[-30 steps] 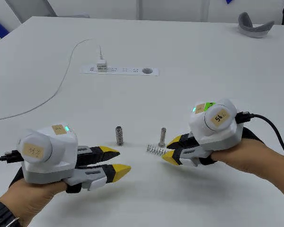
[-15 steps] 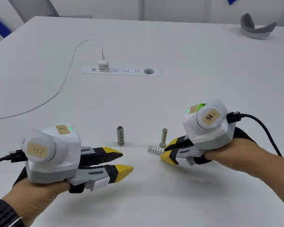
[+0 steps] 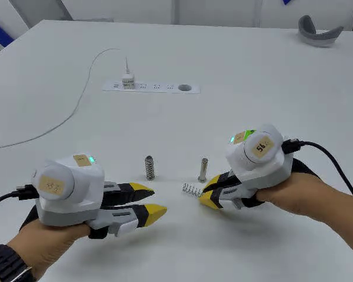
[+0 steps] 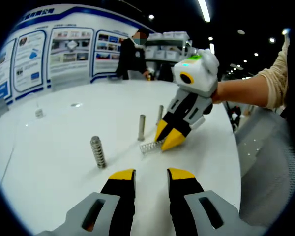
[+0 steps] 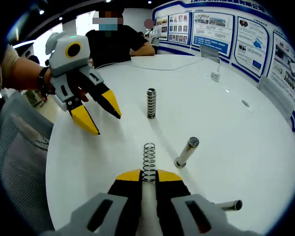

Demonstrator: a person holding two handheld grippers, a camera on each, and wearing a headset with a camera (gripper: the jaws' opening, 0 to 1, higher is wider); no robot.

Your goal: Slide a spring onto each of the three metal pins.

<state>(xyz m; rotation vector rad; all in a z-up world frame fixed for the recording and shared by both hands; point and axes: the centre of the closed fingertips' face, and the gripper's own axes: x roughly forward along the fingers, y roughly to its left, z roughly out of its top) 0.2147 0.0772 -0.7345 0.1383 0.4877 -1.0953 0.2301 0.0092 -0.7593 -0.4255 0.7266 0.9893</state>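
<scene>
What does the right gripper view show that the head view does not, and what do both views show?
Right gripper view: a third bare pin beside its own jaws, wall posters and a seated person. Head view: a grey curved object at top right, and the white body of the right hand-held gripper. Both: the loose spring held by that gripper, the pin with a spring on it, one bare pin, and the open left hand-held gripper.

Three metal pins: spring-wearing pin point(image 5: 151, 103), bare pin point(image 5: 187, 151) near it, third pin point(image 5: 230, 205) farther from it. Two springs (one loose spring point(image 5: 148, 160)). One power strip point(image 3: 150, 87).
</scene>
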